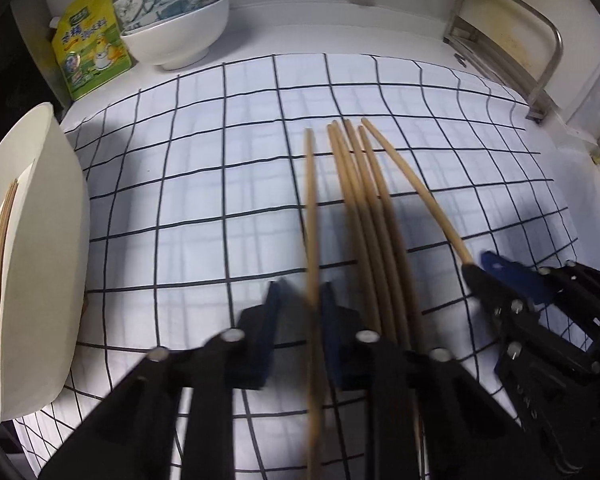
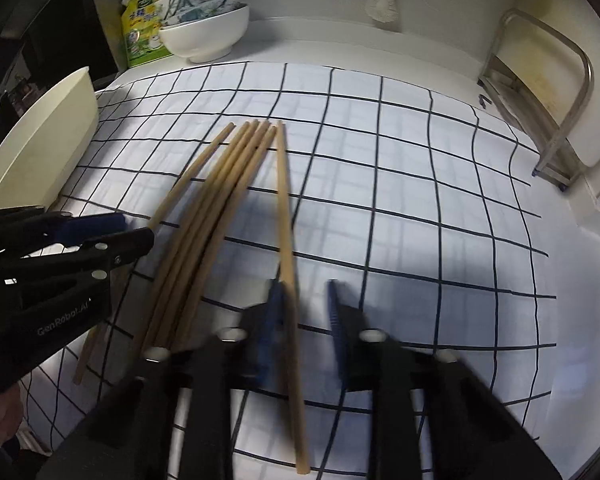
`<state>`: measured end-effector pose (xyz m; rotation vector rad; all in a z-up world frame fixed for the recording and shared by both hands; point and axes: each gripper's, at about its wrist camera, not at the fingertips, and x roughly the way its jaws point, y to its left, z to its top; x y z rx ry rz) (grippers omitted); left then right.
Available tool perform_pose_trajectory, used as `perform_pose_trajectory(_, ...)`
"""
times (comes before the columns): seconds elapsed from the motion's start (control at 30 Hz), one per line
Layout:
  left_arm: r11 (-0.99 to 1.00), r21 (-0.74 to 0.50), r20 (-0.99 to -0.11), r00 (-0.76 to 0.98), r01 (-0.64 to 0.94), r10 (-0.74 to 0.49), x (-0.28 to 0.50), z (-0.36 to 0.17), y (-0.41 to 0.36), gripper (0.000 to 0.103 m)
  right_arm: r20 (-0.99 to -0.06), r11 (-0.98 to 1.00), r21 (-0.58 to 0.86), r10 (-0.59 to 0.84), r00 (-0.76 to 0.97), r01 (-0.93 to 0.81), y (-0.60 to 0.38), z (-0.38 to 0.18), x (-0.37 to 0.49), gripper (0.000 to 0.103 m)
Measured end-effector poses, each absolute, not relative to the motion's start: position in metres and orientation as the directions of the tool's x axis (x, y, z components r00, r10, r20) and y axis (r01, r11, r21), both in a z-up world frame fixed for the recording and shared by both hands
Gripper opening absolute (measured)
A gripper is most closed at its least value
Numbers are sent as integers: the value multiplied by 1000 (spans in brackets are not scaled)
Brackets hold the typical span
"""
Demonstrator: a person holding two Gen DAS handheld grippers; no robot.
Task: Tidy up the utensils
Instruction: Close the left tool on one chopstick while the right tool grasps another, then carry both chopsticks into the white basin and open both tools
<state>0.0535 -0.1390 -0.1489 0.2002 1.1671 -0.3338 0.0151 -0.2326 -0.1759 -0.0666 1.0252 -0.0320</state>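
Chopsticks (image 1: pixel 364 216) lie as a loose bundle on the black-and-white checked cloth (image 1: pixel 204 184) at the centre of both views, tips pointing toward the far wall; at the left edge of the left wrist view a cream holder (image 1: pixel 40 264) lies tilted with more sticks inside it, and behind it in the upper left stand a yellow-green packet (image 1: pixel 90 44) and stacked bowls (image 1: pixel 180 28). Left gripper (image 1: pixel 298 300) has its blue-padded fingers apart with a single chopstick (image 1: pixel 311 216) running between them, set slightly apart from the bundle. Right gripper (image 2: pixel 304 300) is also spread, one chopstick (image 2: pixel 286 216) lying just beside its left finger; whether it touches the pad I cannot tell. At the right of both views a metal rack (image 2: pixel 556 92) stands against the wall
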Motion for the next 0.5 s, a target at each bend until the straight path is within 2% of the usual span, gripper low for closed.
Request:
perform_pose_trajectory(0.23, 931, -70, -929, 316, 358, -191, 53, -140, -129, 7, -859, 998, 38, 8, 512, 48, -245, -165, 12, 6)
perform_pose_trajectory(0.5, 934, -116, -891, 380, 339, -249, 45, -85, -97, 7, -812, 992, 113, 65, 580, 48, -226, -115, 5, 6)
